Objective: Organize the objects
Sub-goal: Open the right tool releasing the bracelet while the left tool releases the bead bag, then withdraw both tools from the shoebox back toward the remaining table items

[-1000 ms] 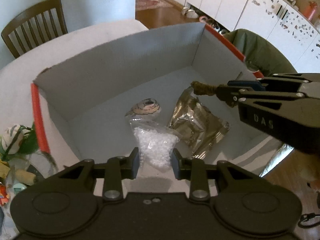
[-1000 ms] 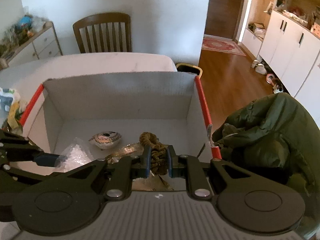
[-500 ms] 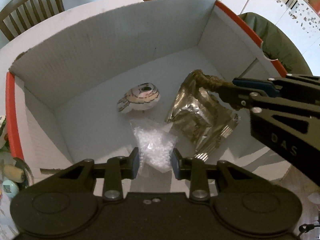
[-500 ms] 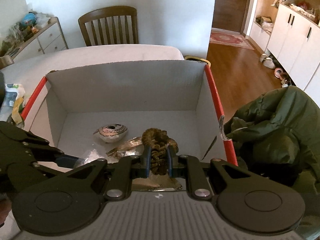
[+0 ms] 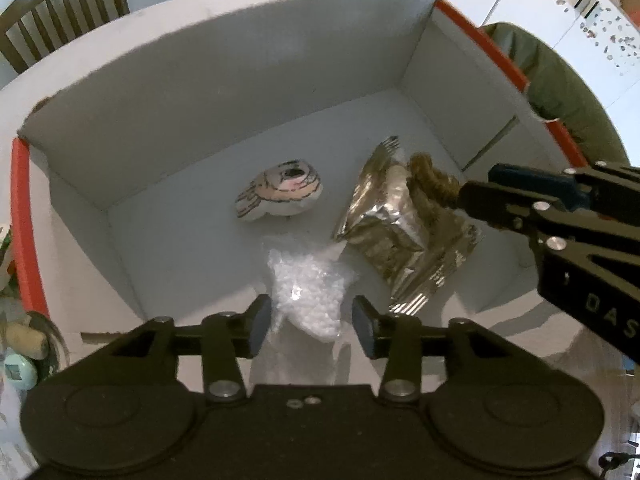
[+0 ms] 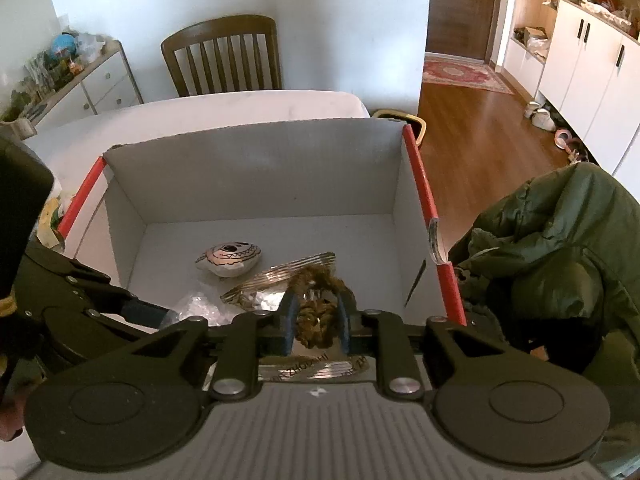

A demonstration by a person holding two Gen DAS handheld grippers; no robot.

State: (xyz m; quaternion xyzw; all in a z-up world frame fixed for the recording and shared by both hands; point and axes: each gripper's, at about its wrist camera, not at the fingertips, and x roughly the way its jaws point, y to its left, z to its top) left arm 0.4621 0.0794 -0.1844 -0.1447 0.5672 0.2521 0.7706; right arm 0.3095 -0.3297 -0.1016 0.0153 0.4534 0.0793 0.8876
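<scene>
At my left, my left gripper [image 5: 307,318] hangs over the near wall of the white box [image 5: 224,92], its pads spread apart with the clear bag of white pellets [image 5: 310,286] lying between and just past them. The bag looks to rest on the box floor, let go, though the blur at its lower edge makes me unsure whether a pad grazes it. Beyond it, toward the far wall, sits the painted shell-like piece [image 5: 280,194], clear of the bag.

To the right lies the foil pouch [image 5: 400,232], its long axis running from near to far. My right gripper [image 6: 316,320] comes in from the right side, clenched on the brown knotted rope bundle [image 6: 318,308], which hangs directly over the pouch's far half, inside the box and close to the floor. So the bundle lies straight ahead of my right fingers, and the drop spot is just below it; opening there should land it on or beside the pouch.
</scene>
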